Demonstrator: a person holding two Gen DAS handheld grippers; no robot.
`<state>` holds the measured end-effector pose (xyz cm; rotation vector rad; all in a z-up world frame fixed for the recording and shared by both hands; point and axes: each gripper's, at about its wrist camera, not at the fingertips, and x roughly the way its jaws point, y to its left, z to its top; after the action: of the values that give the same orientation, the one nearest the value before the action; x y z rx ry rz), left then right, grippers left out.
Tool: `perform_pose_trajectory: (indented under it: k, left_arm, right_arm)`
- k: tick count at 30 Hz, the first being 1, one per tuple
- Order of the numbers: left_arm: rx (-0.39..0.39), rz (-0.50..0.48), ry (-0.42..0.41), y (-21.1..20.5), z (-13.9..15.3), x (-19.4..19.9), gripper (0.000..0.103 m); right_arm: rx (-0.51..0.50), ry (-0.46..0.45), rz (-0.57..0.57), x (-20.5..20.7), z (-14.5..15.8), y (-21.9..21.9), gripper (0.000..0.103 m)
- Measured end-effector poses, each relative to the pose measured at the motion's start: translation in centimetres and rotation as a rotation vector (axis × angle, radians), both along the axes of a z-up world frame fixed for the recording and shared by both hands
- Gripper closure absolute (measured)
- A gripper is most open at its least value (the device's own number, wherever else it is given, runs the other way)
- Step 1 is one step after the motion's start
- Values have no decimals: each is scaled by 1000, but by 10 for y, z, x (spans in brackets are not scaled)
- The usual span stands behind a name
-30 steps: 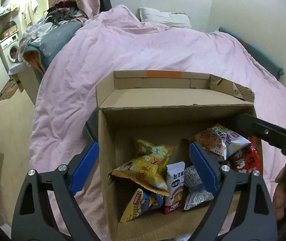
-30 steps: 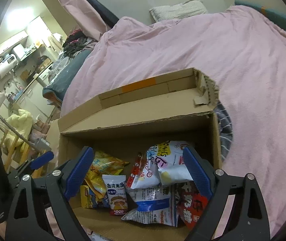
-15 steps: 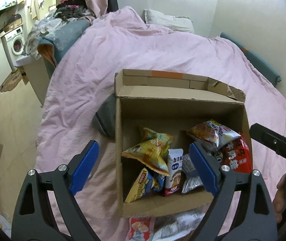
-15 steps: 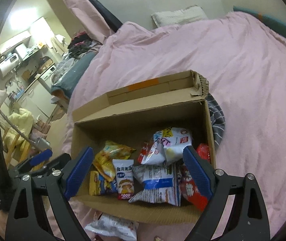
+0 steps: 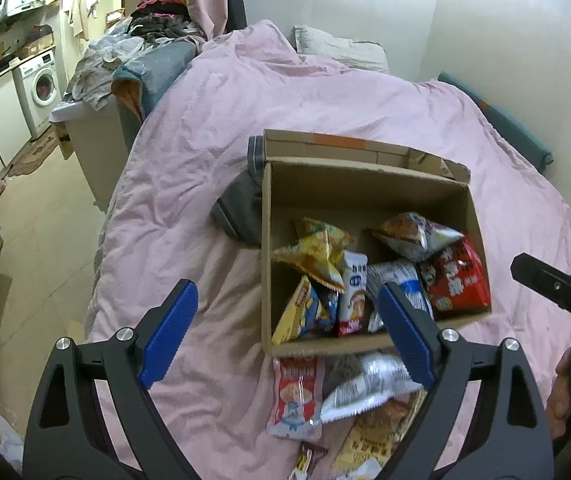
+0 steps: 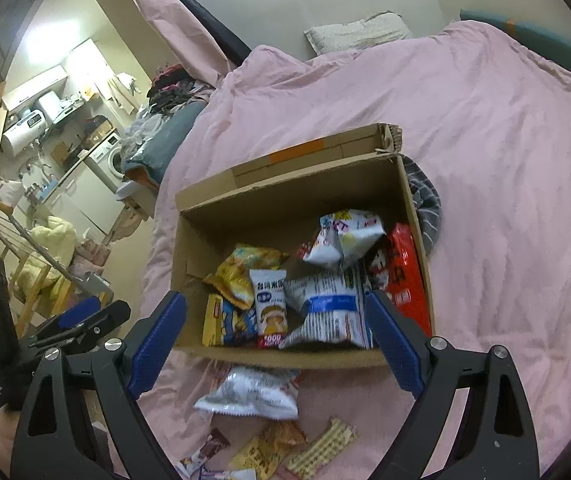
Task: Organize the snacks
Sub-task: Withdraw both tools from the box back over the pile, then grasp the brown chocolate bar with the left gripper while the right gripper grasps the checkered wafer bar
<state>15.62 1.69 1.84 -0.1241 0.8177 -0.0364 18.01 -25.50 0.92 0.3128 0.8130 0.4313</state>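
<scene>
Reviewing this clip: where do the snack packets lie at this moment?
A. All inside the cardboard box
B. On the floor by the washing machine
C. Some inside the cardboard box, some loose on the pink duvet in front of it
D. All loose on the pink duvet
C: several packets sit inside the cardboard box, while a silver packet and others lie on the pink duvet in front of it.

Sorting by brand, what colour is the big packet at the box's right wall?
Red packet, clearest in the left wrist view.

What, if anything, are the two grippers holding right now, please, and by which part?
Nothing: the left gripper and right gripper both stand open and empty.
</scene>
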Motion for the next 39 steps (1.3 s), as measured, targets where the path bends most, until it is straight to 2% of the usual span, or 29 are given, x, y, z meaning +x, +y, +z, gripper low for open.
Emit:
perform_pose_trajectory:
  k: [4, 7, 11, 15, 19, 24, 28, 30, 32, 33, 35, 38, 39]
  left_arm:
    - [-63, -19, 13, 4, -1, -16, 13]
    - [-31, -34, 25, 0, -4, -24, 7]
    - [-28, -41, 37, -1, -8, -35, 6]
    - [18, -28, 49, -2, -14, -44, 7]
    - [17, -30, 70, 2, -21, -49, 7]
    - [-4, -39, 178, 8, -43, -47, 7]
    - [-9, -71, 335, 6, -76, -45, 7]
    - [-41, -104, 419, 2, -95, -47, 8]
    - [-55, -134, 476, -5, -110, -50, 17]
    - [-38, -148, 499, -10, -116, -52, 20]
    - [3, -182, 542, -20, -129, -55, 34]
    - [31, -224, 595, -32, -143, -60, 50]
    - [39, -233, 609, -34, -147, -62, 53]
  right_arm:
    - [-15, -3, -28, -19, -1, -2, 10]
    - [-28, -3, -49, -31, -2, -4, 10]
    - [-6, 31, -28, -42, -9, -2, 10]
    - [-26, 76, -1, -51, -22, 0, 10]
    - [-31, 137, -8, -55, -39, -6, 10]
    - [-37, 193, -9, -58, -55, -15, 10]
    - [-30, 229, -16, -58, -63, -19, 10]
    - [-29, 241, -19, -57, -65, -20, 10]
    - [-28, 261, -19, -55, -69, -19, 10]
    - [-24, 275, -20, -53, -71, -19, 10]
    - [-8, 311, -26, -51, -78, -20, 10]
    - [30, 382, -25, -46, -91, -22, 10]
    - [44, 410, -20, -45, -97, -22, 11]
